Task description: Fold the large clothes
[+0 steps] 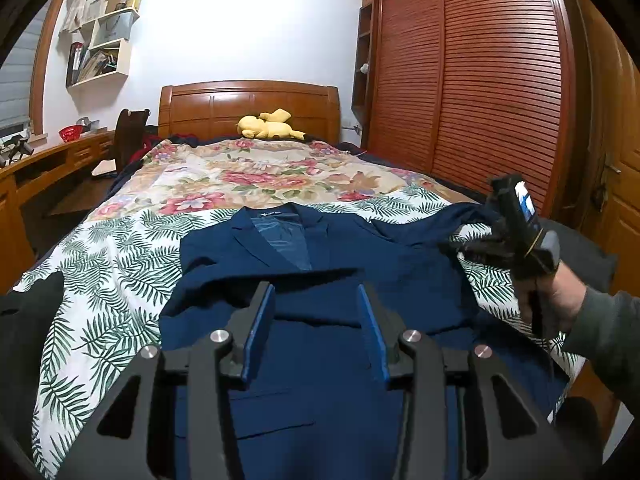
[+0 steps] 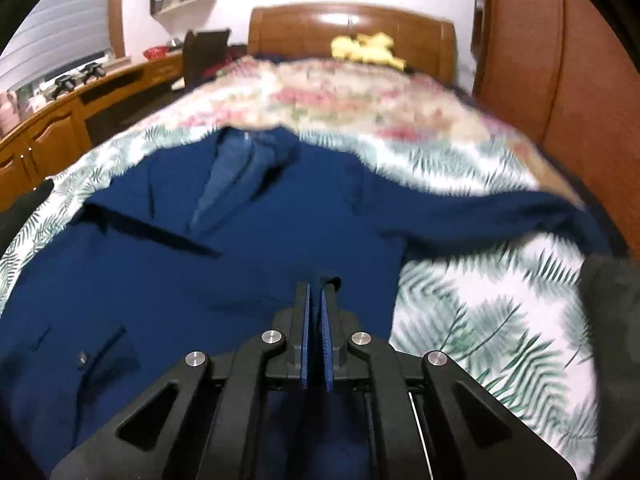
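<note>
A navy blue suit jacket (image 1: 320,248) lies face up on the bed, collar toward the headboard, one sleeve (image 2: 480,216) stretched out to the right. My left gripper (image 1: 316,296) hovers over the jacket's middle, its blue pads (image 1: 262,320) well apart and nothing pressed between them. My right gripper (image 2: 316,284) has its pads nearly together, and a thin fold of the jacket's right edge (image 2: 326,278) is pinched at the tips. In the left wrist view the right gripper (image 1: 460,248) shows blurred at the jacket's right side, held by a hand (image 1: 560,292) in a dark sleeve.
A palm-leaf sheet (image 1: 120,264) lies under the jacket, with a floral quilt (image 1: 260,172) beyond it. A yellow plush toy (image 1: 268,126) rests by the wooden headboard (image 1: 248,100). A slatted wardrobe (image 1: 480,80) stands to the right, a desk (image 1: 48,160) to the left. Dark cloth (image 2: 612,300) lies at the bed's right edge.
</note>
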Demonstrator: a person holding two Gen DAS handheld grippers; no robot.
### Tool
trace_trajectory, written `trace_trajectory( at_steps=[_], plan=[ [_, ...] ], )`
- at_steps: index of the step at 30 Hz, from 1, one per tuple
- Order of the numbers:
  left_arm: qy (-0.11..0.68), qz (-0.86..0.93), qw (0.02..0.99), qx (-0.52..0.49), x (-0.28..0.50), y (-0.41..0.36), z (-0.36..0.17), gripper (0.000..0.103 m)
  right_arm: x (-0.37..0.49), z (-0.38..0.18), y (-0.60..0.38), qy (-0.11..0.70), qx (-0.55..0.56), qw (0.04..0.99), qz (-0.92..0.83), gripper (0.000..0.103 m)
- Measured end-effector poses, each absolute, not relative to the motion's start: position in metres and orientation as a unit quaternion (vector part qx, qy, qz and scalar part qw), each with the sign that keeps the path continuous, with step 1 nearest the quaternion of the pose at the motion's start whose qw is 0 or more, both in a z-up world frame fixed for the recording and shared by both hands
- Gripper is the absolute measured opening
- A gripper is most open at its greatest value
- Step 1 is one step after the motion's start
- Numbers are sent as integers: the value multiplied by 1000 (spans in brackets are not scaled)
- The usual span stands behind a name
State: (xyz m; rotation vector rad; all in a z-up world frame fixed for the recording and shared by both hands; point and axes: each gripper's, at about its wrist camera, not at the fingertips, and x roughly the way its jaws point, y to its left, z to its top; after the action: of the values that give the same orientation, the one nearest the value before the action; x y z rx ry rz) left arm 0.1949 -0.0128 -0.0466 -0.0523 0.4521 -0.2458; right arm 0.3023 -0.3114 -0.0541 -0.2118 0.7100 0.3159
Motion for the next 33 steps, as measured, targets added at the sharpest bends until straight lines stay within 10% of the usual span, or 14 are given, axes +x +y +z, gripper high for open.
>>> trace_trajectory(
  at_steps=[11, 33],
  plan=[
    [222, -101, 969, -43, 194, 12, -46, 41, 298, 30, -297, 239, -138, 954, 116, 2],
    [223, -101, 969, -30, 192, 11, -49, 41, 151, -89, -309, 350, -158, 891, 242, 2]
  ],
)
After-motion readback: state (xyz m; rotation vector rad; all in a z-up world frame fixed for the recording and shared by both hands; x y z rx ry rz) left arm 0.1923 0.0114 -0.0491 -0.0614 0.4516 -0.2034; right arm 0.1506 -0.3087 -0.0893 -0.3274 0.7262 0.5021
